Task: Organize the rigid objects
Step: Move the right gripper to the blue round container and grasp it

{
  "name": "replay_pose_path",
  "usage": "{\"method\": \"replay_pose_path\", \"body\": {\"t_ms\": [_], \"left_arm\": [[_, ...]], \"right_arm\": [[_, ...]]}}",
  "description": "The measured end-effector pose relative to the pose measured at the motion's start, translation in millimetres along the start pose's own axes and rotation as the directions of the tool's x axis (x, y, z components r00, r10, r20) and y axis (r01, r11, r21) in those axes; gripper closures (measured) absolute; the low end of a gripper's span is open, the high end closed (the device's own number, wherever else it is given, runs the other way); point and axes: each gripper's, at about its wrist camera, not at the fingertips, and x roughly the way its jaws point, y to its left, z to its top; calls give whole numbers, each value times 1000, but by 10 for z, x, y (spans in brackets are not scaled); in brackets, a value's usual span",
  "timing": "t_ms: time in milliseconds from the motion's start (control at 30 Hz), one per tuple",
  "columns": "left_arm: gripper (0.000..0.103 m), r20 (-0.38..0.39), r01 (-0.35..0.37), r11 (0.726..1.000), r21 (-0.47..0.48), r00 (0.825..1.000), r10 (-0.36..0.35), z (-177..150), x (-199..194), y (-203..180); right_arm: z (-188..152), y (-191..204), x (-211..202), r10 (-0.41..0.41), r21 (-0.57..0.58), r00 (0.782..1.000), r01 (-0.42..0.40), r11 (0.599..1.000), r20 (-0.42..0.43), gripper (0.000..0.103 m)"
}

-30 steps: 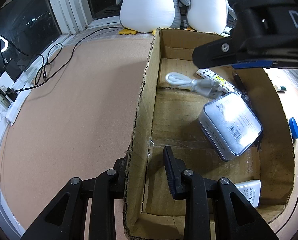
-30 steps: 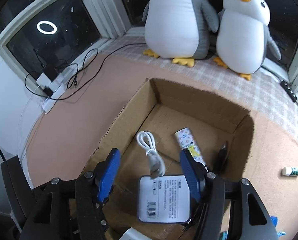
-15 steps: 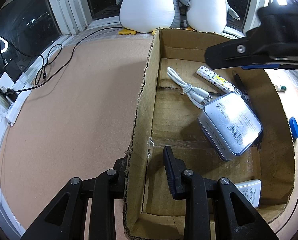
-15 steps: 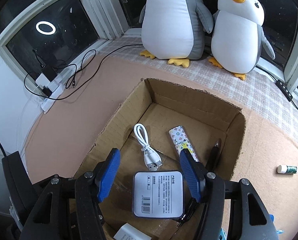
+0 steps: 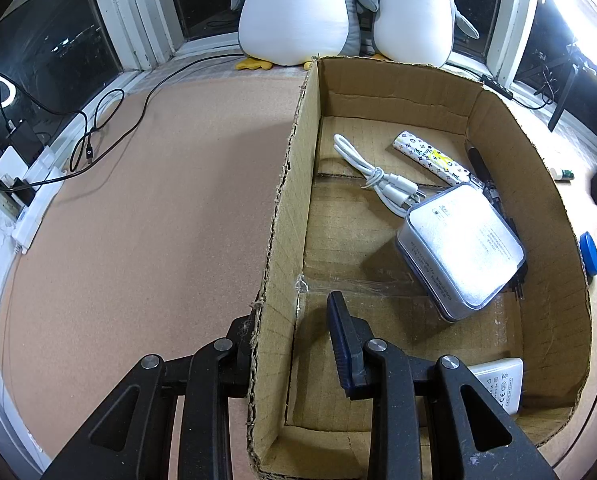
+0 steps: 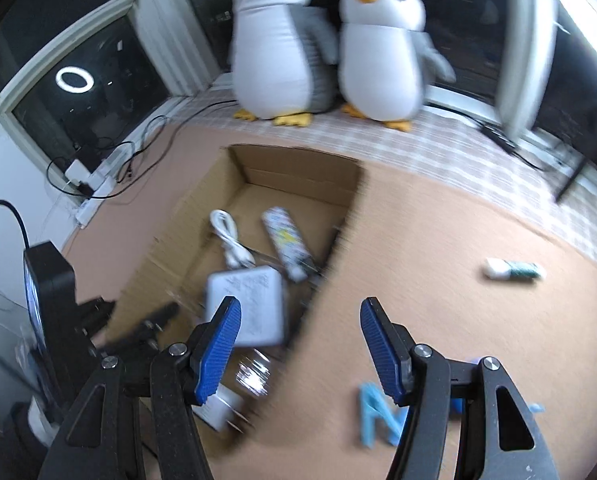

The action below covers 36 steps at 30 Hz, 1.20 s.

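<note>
Gone from above the cardboard box (image 5: pixel 494 120) is the right hand-held gripper (image 6: pixel 298 344); a second ago it hung over the contents, and now its blurred view swings toward the open cork bench (image 6: pixel 438 248) at right, fingers spread wide with nothing between them. Meanwhile the left hand-held gripper (image 5: pixel 290 332) straddles the box's near left wall at lower centre of its frame, one finger outside, one inside; the wall sits in the gap, but whether the fingers actually press it I cannot tell.

Inside the box, mid-right in the left view, lie a white cable (image 5: pixel 372 176), a patterned tube (image 5: pixel 432 156), a dark pen (image 5: pixel 484 172) along the right wall, a clear-cased flat pack (image 5: pixel 462 244) and a white charger (image 5: pixel 498 380) at lower right. Still outside, on the bench: a small white-and-green stick (image 6: pixel 514 269) at right in the right view, and a blue clip-like piece (image 6: pixel 376 416) just beside the right fingers, at bottom.

Likely the next pick is one of those two. Risks: the sweep is fast, so closing early could nudge the clip away; the round stick may roll off the pads; and if the left one lets the wall go, the box could shift when something drops in.
</note>
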Motion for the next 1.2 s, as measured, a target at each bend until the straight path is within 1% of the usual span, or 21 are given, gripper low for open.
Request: {"method": "replay_pose_path", "body": {"t_ms": [133,300,467,600,900,1200], "left_arm": [[73,0,0,1000,0,1000,0,0,1,-1],[72,0,-1,1000,0,1000,1,3,-1,-4],[72,-1,-4,1000,3,1000,4,12,-1,-6],[72,-1,-5,1000,4,1000,5,13,-3,-15],[72,-1,-4,1000,2,1000,4,-6,-11,-20],[72,-1,-5,1000,3,1000,5,-11,-12,-29]], "right_arm": [[-208,-334,-165,-45,46,999,45,998,0,44],[-491,-776,-211,-111,104,993,115,988,-46,44],[-664,-1019,-199,-142,124,987,151,981,-78,44],[-689,-1077,-101,-143,115,985,154,981,-100,44],[-639,-1089,97,-191,56,971,200,978,-141,44],[-630,-1132,152,-222,11,961,227,974,-164,44]]}}
